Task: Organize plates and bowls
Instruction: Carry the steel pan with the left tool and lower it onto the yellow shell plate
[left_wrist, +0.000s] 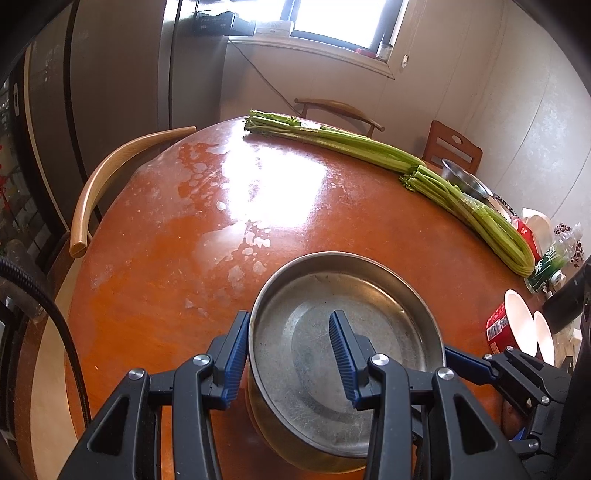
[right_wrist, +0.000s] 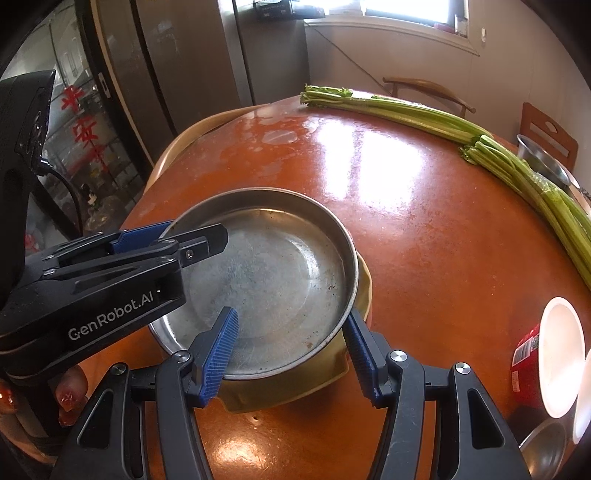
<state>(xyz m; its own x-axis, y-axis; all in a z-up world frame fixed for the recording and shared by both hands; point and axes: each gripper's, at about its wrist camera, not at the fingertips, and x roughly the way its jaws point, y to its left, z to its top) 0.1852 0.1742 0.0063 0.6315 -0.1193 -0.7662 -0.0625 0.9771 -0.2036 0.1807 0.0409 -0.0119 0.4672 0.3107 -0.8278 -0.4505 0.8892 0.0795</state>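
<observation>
A round steel pan (left_wrist: 343, 332) (right_wrist: 273, 273) sits low over the orange table (left_wrist: 166, 295), on top of a yellow dish (right_wrist: 295, 387) that shows under its near edge. My left gripper (left_wrist: 288, 315) is shut on the pan's left rim, one blue finger outside the wall and one inside. In the right wrist view the left gripper (right_wrist: 195, 230) reaches in from the left. My right gripper (right_wrist: 291, 312) is shut on the near right rim, its left finger inside the pan and its right finger outside, above the yellow dish.
Two long celery bunches (left_wrist: 332, 140) (right_wrist: 406, 110) lie across the far side of the table. At the right edge are a steel bowl (left_wrist: 465, 181), white bowls (right_wrist: 561, 354), a red packet (right_wrist: 524, 369) and a steel dish (right_wrist: 543, 450). A wooden chair (left_wrist: 110, 173) stands left.
</observation>
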